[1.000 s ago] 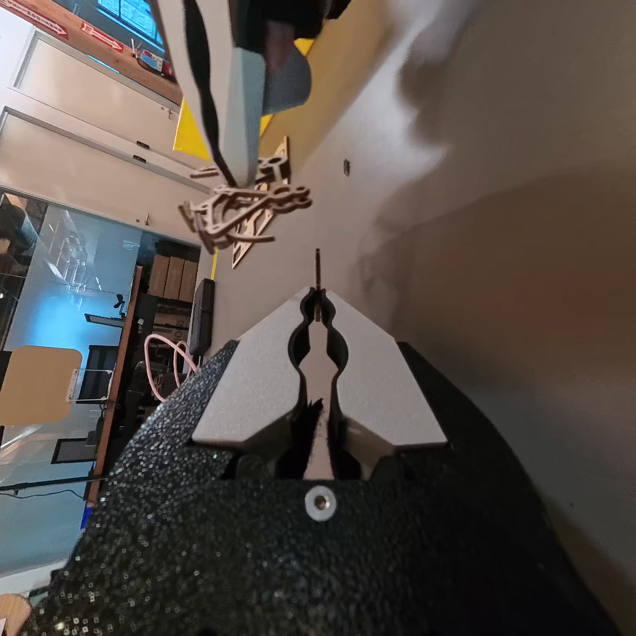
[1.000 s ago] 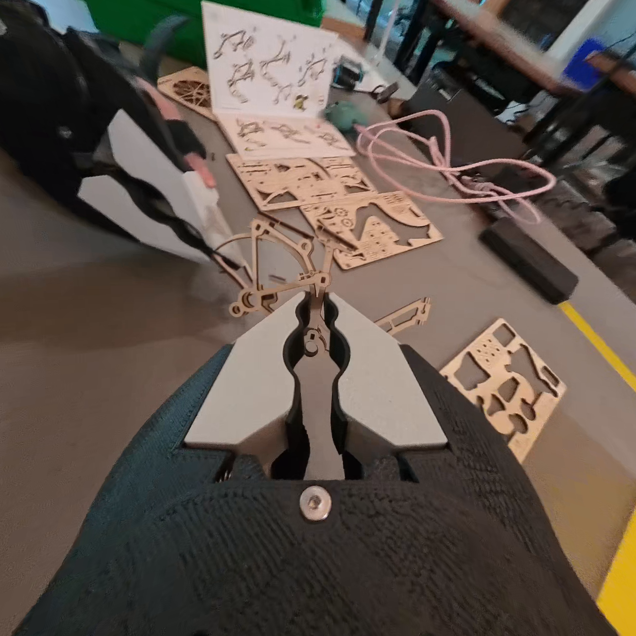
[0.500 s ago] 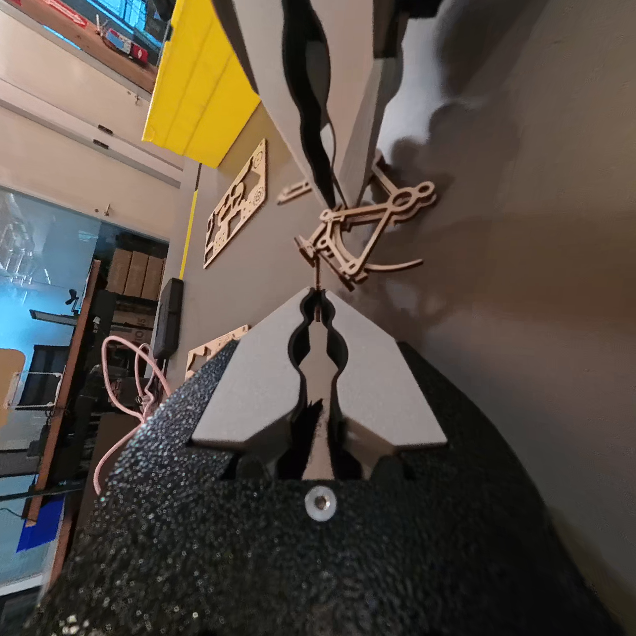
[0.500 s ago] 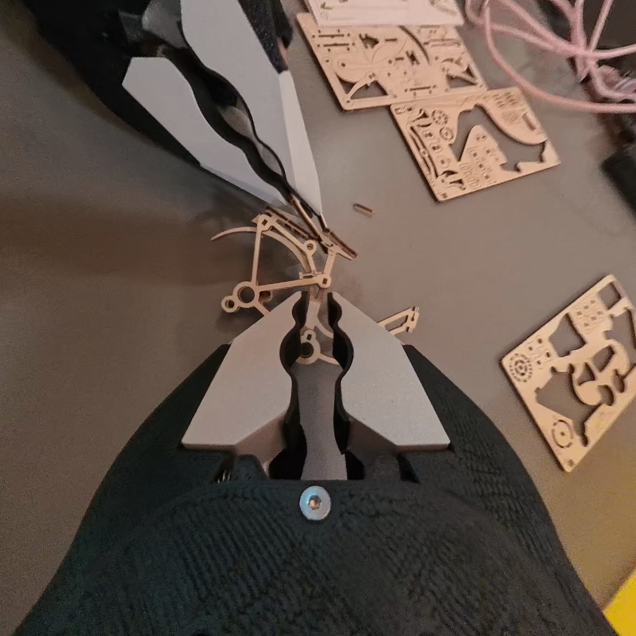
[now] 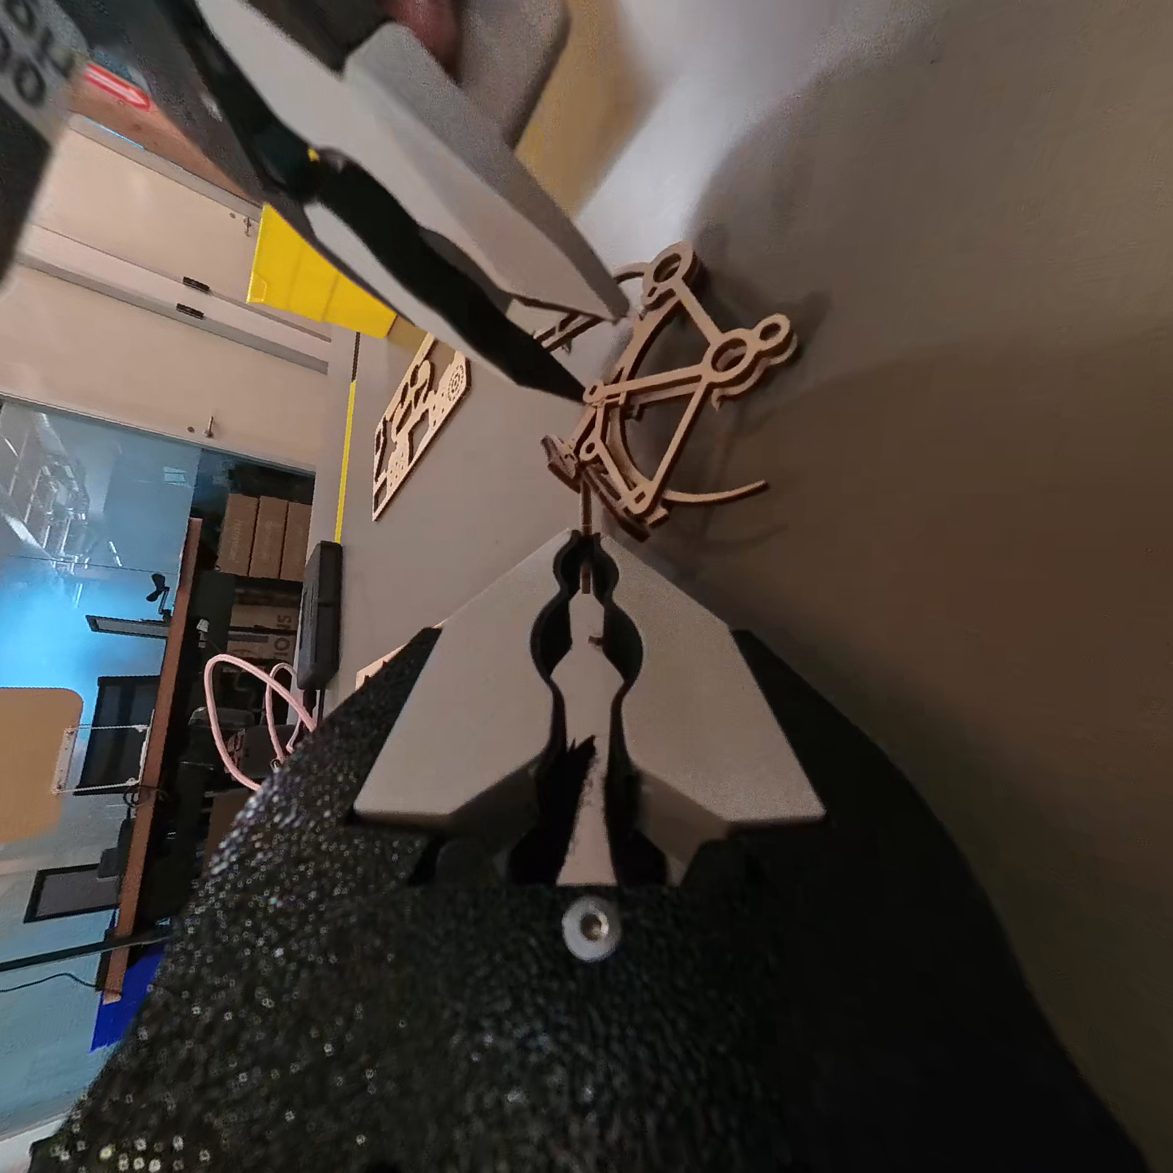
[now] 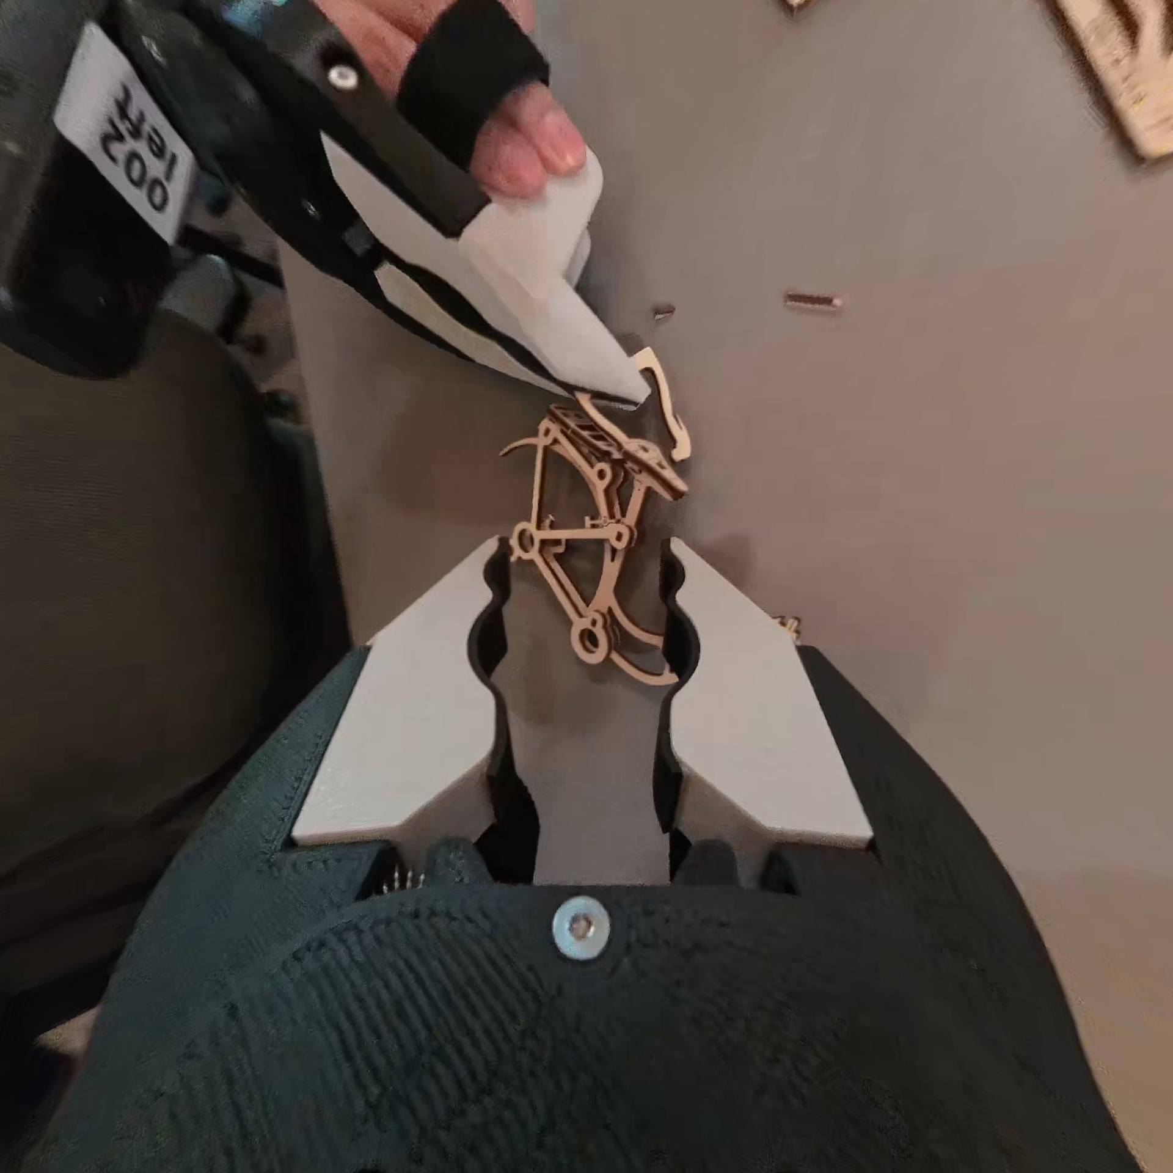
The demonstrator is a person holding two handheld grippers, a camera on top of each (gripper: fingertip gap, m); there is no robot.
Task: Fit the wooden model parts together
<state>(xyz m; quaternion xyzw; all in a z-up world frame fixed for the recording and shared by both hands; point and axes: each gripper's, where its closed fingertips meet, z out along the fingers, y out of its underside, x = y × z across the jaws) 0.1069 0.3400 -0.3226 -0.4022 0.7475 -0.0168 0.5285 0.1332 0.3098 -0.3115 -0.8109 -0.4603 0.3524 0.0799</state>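
My left tool [image 5: 587,539] was clamped on a thin wooden piece [image 5: 588,508] seen edge-on, so I could not make out its shape; it pointed at the wooden frame model [image 5: 666,406] resting on the grey counter [image 5: 952,444]. My right tool [image 6: 587,558] stood apart over that model, its far tips partly hiding the arc.

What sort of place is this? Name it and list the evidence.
Probably a workshop or lab with storage: stacked cardboard boxes on shelving, a yellow bin, and a laser-cut wooden sheet on a grey worktable.
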